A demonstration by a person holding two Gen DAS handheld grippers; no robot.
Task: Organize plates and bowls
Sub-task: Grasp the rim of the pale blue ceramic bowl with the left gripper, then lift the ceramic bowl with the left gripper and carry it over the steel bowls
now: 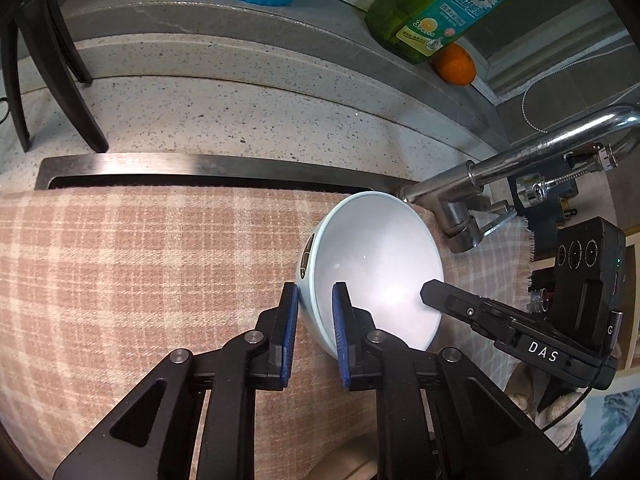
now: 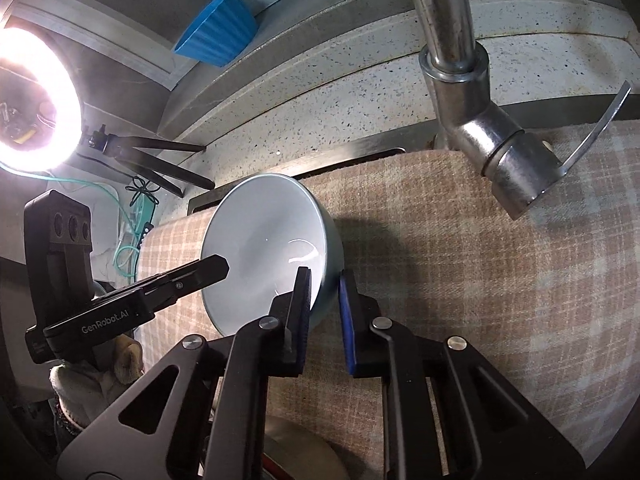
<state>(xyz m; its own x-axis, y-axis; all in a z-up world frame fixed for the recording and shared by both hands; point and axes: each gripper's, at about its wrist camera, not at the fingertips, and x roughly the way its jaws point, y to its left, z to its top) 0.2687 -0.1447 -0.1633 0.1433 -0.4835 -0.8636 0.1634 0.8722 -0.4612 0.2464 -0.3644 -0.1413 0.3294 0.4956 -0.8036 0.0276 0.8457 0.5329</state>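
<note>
Bowl (image 1: 372, 268), pale blue and tipped on its side on the checked cloth (image 1: 140, 272) near the faucet (image 1: 500, 172), is held from both sides. Left gripper (image 1: 316, 320) has its jaws pinching the left rim; right gripper (image 2: 325, 304) pinches the opposite rim wall. Lifting well probably means raising both hands together, keeping equal pressure, and steering clear of the spout.

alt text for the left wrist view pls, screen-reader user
The left tool pinches the near rim of a pale blue-white bowl sitting on a beige plaid cloth, while the right tool reaches into the bowl from the right. Behind lie a speckled counter, a chrome faucet, a green detergent bottle and an orange.
</note>
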